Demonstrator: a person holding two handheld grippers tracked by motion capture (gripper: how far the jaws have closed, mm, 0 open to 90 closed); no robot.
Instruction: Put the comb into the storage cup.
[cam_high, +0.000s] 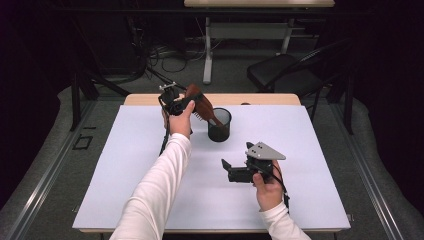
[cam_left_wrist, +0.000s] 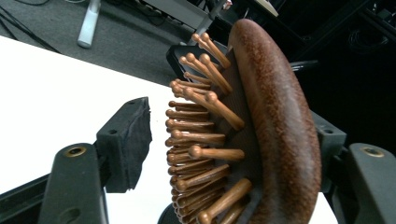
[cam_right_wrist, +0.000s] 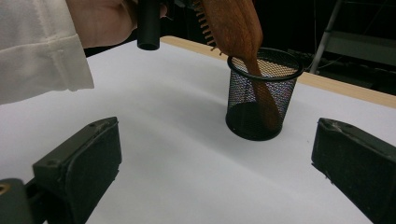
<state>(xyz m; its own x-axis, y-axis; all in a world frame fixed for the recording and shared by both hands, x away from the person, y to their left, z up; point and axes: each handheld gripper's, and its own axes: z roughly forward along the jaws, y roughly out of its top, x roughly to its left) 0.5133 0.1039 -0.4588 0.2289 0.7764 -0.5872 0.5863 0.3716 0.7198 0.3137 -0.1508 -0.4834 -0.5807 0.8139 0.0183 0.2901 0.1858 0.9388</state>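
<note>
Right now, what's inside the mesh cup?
The brush handle stands in the cup, reaching its bottom. Through the mesh nothing else shows; the far floor is dim.

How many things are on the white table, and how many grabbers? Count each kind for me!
Wooden hairbrush: 1
Black mesh cup: 1
Grippers, left gripper and right gripper: 2
Total: 4

The hairbrush (cam_left_wrist: 275, 126) is made of reddish-brown wood, smooth and faintly glossy, with round-tipped wooden pins. The cup (cam_right_wrist: 261, 93) is formed of fine black wire mesh. The counter (cam_high: 150, 165) is covered by a matt, smooth white sheet edged in pale wood.
</note>
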